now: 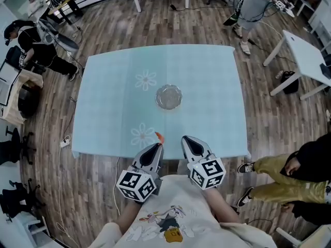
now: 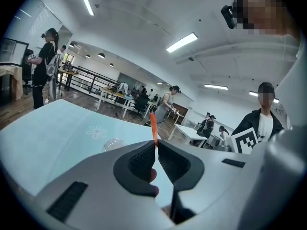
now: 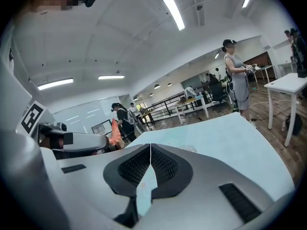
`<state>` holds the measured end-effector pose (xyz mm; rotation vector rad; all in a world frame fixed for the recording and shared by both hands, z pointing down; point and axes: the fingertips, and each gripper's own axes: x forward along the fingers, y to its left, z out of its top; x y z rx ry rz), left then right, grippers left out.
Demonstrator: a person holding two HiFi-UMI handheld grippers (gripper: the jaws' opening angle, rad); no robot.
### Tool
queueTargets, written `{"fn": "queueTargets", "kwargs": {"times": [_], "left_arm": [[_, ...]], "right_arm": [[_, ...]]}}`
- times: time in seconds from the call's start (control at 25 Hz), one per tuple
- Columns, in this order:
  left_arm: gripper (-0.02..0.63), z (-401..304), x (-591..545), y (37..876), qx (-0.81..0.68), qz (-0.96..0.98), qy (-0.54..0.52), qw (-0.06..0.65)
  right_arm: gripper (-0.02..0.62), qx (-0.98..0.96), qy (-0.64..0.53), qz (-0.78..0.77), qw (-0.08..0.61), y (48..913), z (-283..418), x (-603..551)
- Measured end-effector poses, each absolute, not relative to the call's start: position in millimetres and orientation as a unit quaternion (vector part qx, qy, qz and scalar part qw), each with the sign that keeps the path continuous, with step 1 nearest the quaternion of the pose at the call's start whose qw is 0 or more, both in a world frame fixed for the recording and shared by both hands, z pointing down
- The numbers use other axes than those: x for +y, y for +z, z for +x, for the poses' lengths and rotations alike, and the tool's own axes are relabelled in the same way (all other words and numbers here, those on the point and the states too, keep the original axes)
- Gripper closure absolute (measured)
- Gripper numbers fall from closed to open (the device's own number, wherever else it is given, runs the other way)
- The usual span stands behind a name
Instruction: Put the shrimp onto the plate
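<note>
My left gripper (image 1: 157,145) is shut on an orange shrimp (image 1: 159,137), whose tail sticks out past the tips (image 2: 153,123). It hovers at the near edge of the light-blue table (image 1: 207,87). The shrimp (image 3: 114,132) also shows in the right gripper view, held by the other tool. A small clear glass plate (image 1: 168,96) sits mid-table, beyond both grippers, and appears faintly as a glass plate (image 2: 114,144) in the left gripper view. My right gripper (image 1: 185,139) is shut with nothing in it, its tips (image 3: 150,145) touching, beside the left one.
The tablecloth carries two white flower prints (image 1: 146,79). A white desk (image 1: 305,56) stands at the right. People stand or sit around the room: one at the far right (image 1: 256,4), one at the left (image 1: 31,45), one in yellow trousers (image 1: 282,172).
</note>
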<state>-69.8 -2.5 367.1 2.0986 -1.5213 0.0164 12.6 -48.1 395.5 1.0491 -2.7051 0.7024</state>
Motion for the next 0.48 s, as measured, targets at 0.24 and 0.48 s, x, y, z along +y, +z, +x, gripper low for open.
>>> {"fn": "queueTargets", "kwargs": {"times": [0.24,0.48], "left_arm": [[0.580,-58,-45,363,-0.587,0.765,-0.006,0.263],[0.578,-48,-60,358,-0.588,0.766,0.006,0.260]], "right_arm": [[0.571,-0.914,0.218,0.331,0.089,402,28,-91],[0.571,-0.918,0.210,0.327,0.081,396,32,-111]]}}
